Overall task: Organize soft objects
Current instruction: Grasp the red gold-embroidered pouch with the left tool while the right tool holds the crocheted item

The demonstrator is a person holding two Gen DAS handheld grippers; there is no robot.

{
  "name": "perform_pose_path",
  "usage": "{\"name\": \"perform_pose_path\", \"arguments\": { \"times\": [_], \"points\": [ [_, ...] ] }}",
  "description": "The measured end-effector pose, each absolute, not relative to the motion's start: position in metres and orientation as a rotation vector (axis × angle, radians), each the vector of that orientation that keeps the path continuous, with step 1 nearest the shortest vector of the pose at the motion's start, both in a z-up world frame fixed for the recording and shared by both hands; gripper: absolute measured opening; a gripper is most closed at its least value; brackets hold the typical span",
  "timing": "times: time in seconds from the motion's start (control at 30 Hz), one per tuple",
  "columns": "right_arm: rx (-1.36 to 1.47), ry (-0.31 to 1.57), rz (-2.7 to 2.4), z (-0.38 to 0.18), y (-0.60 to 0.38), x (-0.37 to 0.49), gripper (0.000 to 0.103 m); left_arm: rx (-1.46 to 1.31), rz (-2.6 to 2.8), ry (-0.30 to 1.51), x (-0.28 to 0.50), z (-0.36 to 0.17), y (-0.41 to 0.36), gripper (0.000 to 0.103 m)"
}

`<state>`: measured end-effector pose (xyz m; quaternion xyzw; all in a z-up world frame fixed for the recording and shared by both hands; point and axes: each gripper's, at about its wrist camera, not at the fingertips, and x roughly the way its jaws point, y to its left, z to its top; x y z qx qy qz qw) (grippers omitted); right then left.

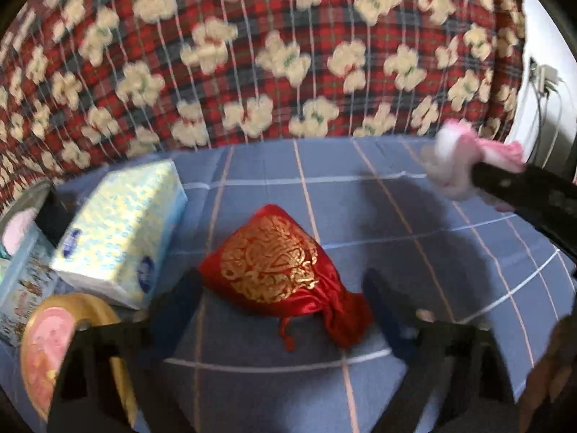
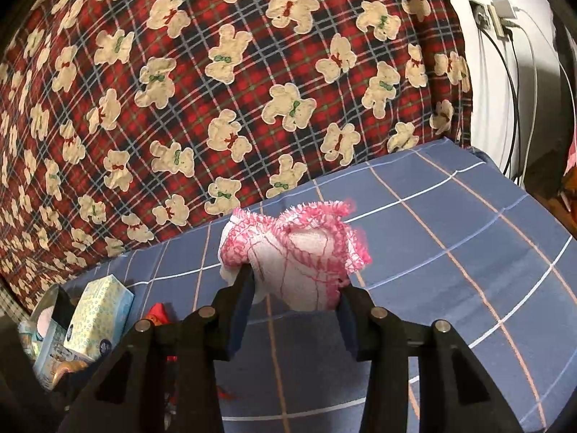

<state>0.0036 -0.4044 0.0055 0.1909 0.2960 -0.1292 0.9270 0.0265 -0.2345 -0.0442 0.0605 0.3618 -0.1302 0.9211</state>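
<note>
The blue logos on the tissue pack (image 1: 120,231) are unreadable.

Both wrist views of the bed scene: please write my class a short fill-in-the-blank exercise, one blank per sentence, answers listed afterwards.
1. The right gripper is shut on a white ball wrapped in ____ netting.
2. The open left gripper has a ____ drawstring pouch with gold print between its fingers.
3. The tissue pack lies to the ____ of that pouch.
4. The quilt behind the blue checked sheet is printed with teddy ____.

Answers: pink; red; left; bears
</note>
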Motion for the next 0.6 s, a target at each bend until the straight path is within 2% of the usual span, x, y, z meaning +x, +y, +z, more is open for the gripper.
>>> {"name": "perform_pose_path", "arguments": {
  "times": [0.13, 0.23, 0.27, 0.33, 0.37, 0.5, 0.6],
  "points": [
    [0.401, 0.611, -0.261, 0.004, -0.405, 0.005, 0.045, 0.089, -0.285, 0.885, 0.050, -0.063, -0.242, 0.071],
    [0.409, 0.617, -0.251, 0.003, -0.405, 0.007, 0.045, 0.048, -0.283, 0.902, 0.053, -0.065, -0.240, 0.071],
    [0.405, 0.618, -0.253, 0.003, -0.404, 0.007, 0.045, 0.051, -0.282, 0.903, 0.052, -0.066, -0.240, 0.069],
    [0.396, 0.619, -0.260, 0.002, -0.404, 0.007, 0.045, 0.044, -0.289, 0.904, 0.051, -0.066, -0.240, 0.053],
    [0.396, 0.620, -0.259, 0.001, -0.404, 0.007, 0.045, 0.035, -0.299, 0.903, 0.050, -0.066, -0.240, 0.042],
    [0.388, 0.616, -0.260, 0.000, -0.403, 0.007, 0.045, 0.019, -0.337, 0.894, 0.049, -0.064, -0.239, 0.032],
    [0.379, 0.593, -0.258, 0.002, -0.403, 0.005, 0.045, -0.010, -0.362, 0.889, 0.047, -0.062, -0.233, 0.030]
  ]
}}
